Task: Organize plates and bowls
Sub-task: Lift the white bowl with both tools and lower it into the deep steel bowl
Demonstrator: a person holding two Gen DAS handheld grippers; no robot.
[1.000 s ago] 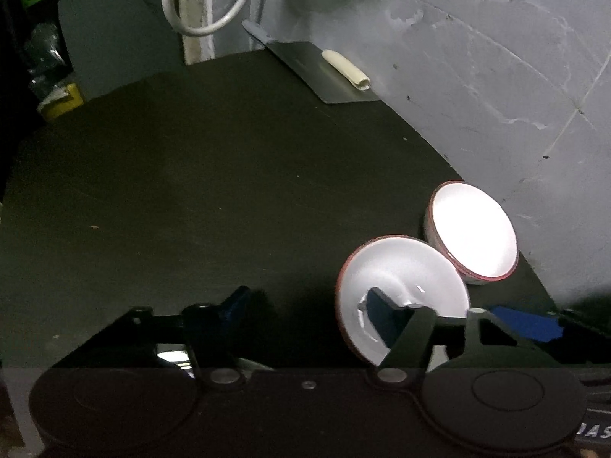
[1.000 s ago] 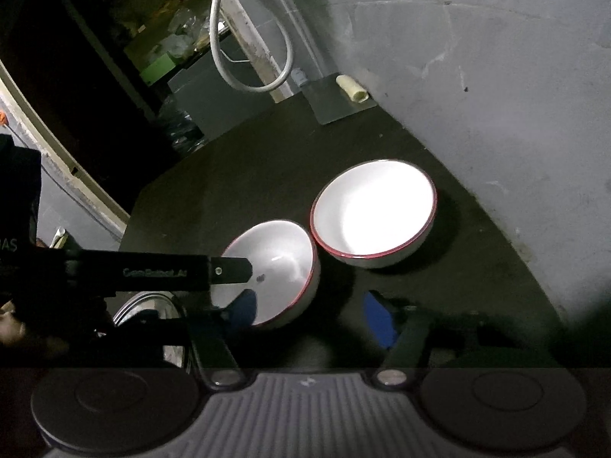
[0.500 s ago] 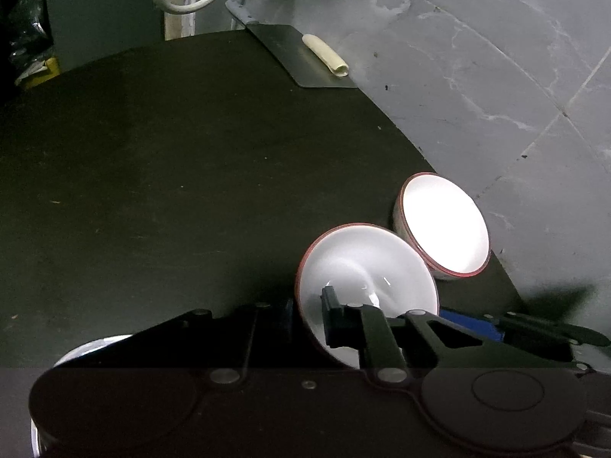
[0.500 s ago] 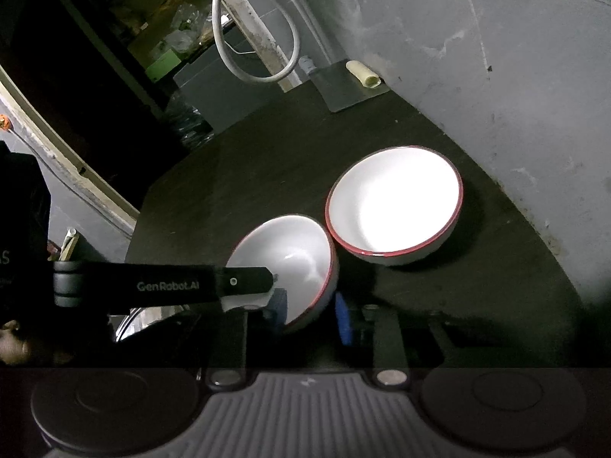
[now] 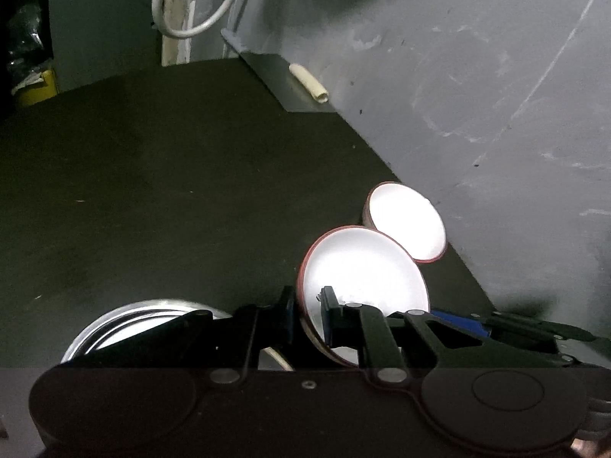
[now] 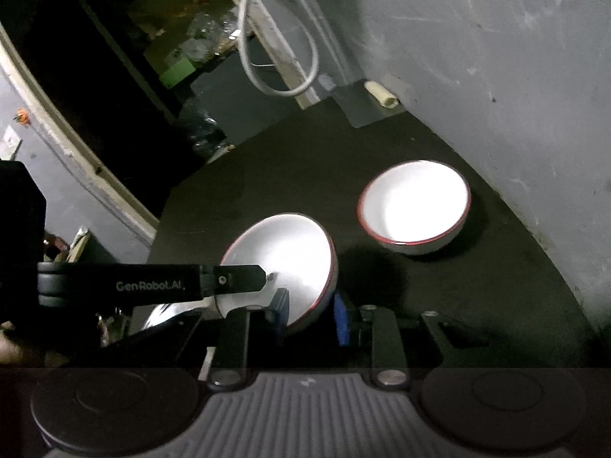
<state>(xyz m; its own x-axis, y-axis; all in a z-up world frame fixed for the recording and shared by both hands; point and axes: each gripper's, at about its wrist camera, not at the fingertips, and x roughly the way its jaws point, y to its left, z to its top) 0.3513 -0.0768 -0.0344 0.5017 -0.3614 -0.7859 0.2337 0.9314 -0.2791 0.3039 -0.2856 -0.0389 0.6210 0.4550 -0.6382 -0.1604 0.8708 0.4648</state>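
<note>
Two white bowls with red rims are on a dark round table. The near bowl is tilted and lifted off the table. My left gripper is shut on its left rim, one pad inside and one outside. My right gripper is shut on the opposite rim. The left gripper's finger shows reaching into the bowl in the right wrist view. The far bowl sits upright on the table near the wall, apart from the held one.
A shiny steel plate lies under my left gripper. At the table's back lies a grey flat board with a cream roll. A grey wall borders the right. A white hose loop hangs behind.
Both grippers have gone from open to shut on the near bowl's rim. The bowl has risen, tilted and drawn away from the far bowl. The steel plate has come into view.
</note>
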